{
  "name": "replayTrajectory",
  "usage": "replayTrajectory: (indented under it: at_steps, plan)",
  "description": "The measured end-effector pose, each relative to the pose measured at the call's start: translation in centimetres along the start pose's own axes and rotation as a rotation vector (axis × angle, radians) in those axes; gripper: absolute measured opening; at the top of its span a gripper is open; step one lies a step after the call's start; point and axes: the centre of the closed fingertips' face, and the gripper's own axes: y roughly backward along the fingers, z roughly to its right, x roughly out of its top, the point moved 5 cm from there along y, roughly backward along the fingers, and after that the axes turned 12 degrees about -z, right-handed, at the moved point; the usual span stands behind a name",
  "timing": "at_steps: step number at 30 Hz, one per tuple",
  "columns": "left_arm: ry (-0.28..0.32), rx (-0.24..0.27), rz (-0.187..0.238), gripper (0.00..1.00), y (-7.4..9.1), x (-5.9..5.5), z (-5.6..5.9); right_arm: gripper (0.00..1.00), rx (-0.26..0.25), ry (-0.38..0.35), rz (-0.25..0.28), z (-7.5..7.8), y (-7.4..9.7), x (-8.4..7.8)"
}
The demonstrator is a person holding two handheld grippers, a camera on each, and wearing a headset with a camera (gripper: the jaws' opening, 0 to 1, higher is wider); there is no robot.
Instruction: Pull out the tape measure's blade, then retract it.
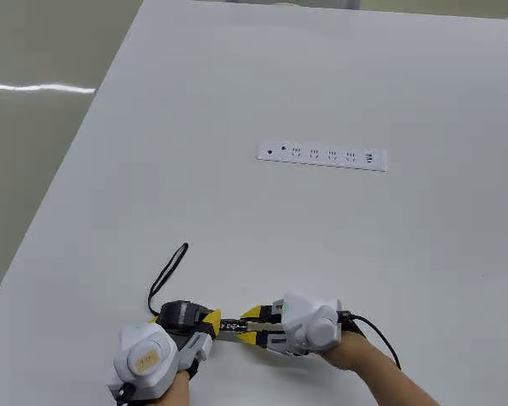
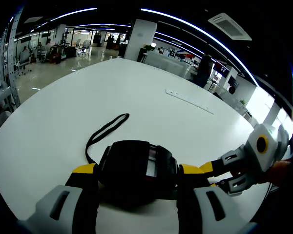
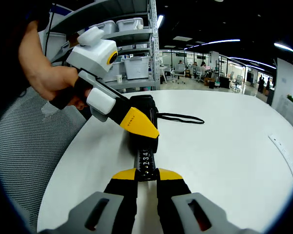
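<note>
A black tape measure [image 1: 183,315] lies near the table's front edge, its black wrist strap [image 1: 167,276] trailing away across the table. My left gripper [image 2: 136,173] is shut on the tape measure's case [image 2: 136,168]. A short length of blade [image 3: 145,163] with printed numbers sticks out of the case [image 3: 144,109]. My right gripper [image 3: 146,174] is shut on that blade's end. In the head view the left gripper [image 1: 205,326] and right gripper [image 1: 252,325] face each other, with the short blade [image 1: 231,325] between them.
A white power strip [image 1: 322,156] lies flat further out on the white table [image 1: 237,101]. The table's left edge runs diagonally, with grey floor beyond it. In the right gripper view, shelves with storage boxes [image 3: 122,29] stand behind the person.
</note>
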Motion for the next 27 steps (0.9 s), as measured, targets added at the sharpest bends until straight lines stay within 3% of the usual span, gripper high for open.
replayTrajectory:
  at_steps: [27]
  plan:
    - [0.006,-0.011,-0.005,0.62,0.0,0.0,-0.1,0.13,0.013,0.01,-0.006,-0.1,-1.8,1.3]
